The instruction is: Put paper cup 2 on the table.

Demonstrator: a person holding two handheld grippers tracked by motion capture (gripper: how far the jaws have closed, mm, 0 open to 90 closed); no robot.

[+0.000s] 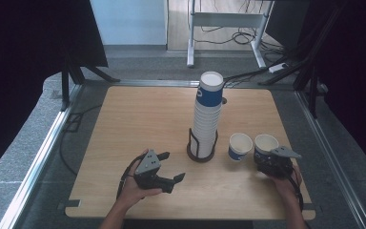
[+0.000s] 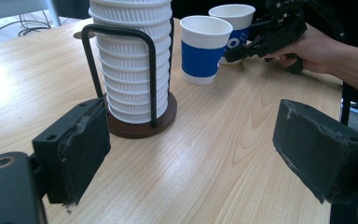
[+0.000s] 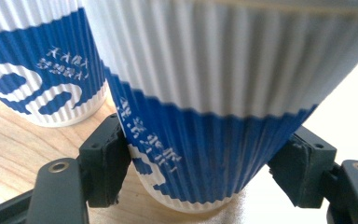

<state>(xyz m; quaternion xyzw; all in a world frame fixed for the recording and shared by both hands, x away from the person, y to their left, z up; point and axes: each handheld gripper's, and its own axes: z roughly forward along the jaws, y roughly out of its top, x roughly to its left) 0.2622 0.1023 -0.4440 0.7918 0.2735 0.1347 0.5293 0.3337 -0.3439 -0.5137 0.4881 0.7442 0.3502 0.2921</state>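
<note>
- High view: the right claw point(image 1: 267, 157) is clamped on the held cup point(image 1: 265, 144), which stands upright, mouth up, long axis vertical, near the right edge of the wooden tabletop point(image 1: 138, 124). Just left of it stands a second cup point(image 1: 239, 146), also upright. A tall stack of cups point(image 1: 207, 112) rises from a dark wire holder point(image 1: 201, 149) near the middle. The right hand point(image 1: 286, 183) reaches in from below, forearm low; the left hand point(image 1: 136, 188) grips the left claw point(image 1: 175, 180), which lies low over the tabletop, aimed right.
- Left gripper view: the left claw's black, scuffed pads stand apart with nothing between them, only pale wood grain. Ahead, the stack's ribbed white walls sit inside the wire hoops on a round brown base. Beyond, both cups show white rims and blue bands.
- Right gripper view: the pads press the held cup's lower wall from both sides; its corrugated paper is white above, blue below, with white lettering. Its base touches the tabletop.
</note>
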